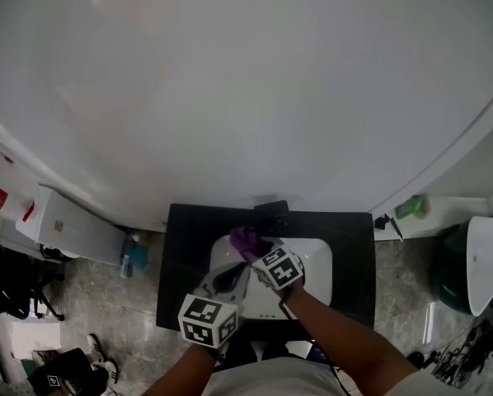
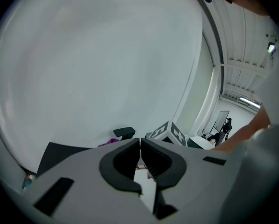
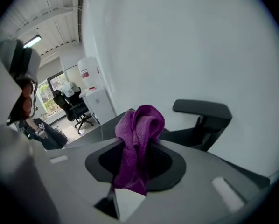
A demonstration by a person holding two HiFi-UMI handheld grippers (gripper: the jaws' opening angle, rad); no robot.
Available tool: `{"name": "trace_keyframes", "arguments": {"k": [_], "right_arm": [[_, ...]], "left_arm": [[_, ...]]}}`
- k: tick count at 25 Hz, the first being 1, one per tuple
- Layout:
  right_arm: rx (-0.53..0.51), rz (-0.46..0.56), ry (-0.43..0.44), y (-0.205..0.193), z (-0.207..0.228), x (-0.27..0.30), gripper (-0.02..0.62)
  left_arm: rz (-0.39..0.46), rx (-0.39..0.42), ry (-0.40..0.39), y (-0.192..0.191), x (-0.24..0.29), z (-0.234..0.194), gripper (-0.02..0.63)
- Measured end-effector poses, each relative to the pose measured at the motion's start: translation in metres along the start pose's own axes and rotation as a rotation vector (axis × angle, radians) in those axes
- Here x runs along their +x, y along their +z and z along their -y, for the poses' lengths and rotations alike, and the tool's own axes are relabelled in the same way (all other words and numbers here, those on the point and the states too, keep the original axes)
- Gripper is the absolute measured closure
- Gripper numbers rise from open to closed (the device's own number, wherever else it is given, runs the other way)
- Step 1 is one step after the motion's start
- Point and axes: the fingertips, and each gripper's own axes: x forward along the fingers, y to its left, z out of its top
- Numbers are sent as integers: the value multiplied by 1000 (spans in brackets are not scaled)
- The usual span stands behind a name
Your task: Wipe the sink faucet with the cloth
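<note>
A purple cloth (image 3: 138, 139) is bunched between the jaws of my right gripper (image 3: 140, 146), which is shut on it. In the head view the cloth (image 1: 246, 239) hangs over the white sink basin (image 1: 312, 262), just left of the black faucet (image 1: 272, 214). The right gripper view shows the faucet (image 3: 202, 115) right of the cloth and a short way beyond it, apart from it. My left gripper (image 2: 140, 157) is shut with nothing between its jaws, held lower left over the basin (image 1: 227, 280). The faucet (image 2: 124, 132) lies ahead of it.
The basin sits in a black counter (image 1: 185, 254) against a white wall. A blue bottle (image 1: 132, 256) stands on the floor at left. A white cabinet (image 1: 65, 225) is further left. A green bottle (image 1: 411, 207) rests on a ledge at right.
</note>
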Motion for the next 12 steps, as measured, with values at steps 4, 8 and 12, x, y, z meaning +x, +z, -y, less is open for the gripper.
{"name": "trace_keyframes", "arguments": {"k": [4, 8, 12], "right_arm": [[23, 13, -79, 24, 47, -1, 483], [-3, -30, -26, 4, 30, 15, 483], [10, -55, 56, -28, -8, 9, 483]], "left_arm": [[5, 10, -6, 5, 4, 5, 591], [-1, 6, -1, 2, 7, 5, 591], [-6, 0, -6, 1, 10, 3, 591]]}}
